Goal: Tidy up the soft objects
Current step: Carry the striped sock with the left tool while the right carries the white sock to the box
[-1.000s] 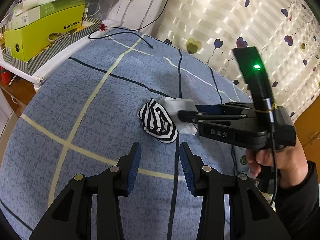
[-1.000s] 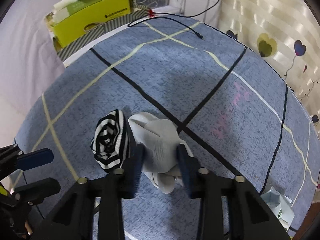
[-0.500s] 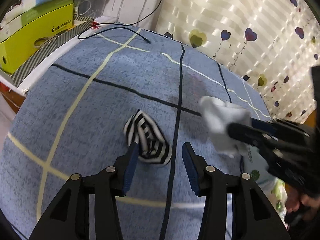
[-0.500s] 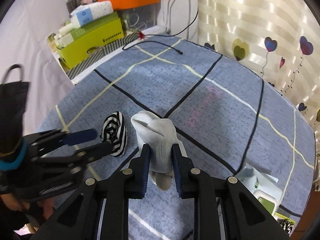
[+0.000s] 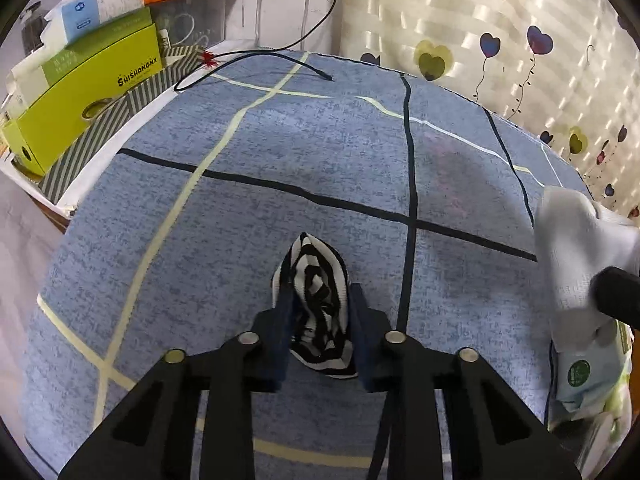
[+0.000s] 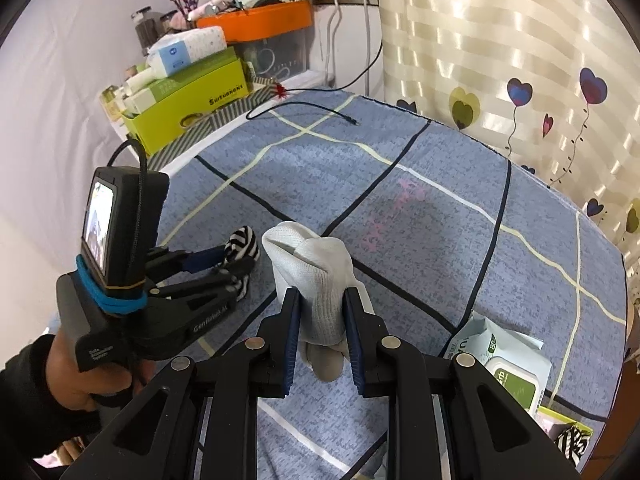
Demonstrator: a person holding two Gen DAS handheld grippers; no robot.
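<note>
A black-and-white striped sock (image 5: 318, 300) lies bunched on the blue checked cloth (image 5: 280, 152). My left gripper (image 5: 318, 292) is shut on the striped sock, its blue pads pressing both sides. It also shows in the right wrist view (image 6: 236, 258), with the striped sock (image 6: 242, 240) between its fingers. My right gripper (image 6: 320, 296) is shut on a white sock (image 6: 312, 264) and holds it lifted above the cloth. The white sock (image 5: 572, 248) hangs at the right edge of the left wrist view.
A wet-wipes pack (image 6: 504, 356) lies at the cloth's right edge. Green boxes (image 5: 80, 92) and an orange tray (image 6: 256, 20) stand at the back left. A black cable (image 5: 256, 60) lies on the far cloth. A curtain with hearts (image 6: 520, 60) hangs at the right.
My right gripper closed on the white sock and lifted it up and to the right. My left gripper moved forward and closed on the striped sock.
</note>
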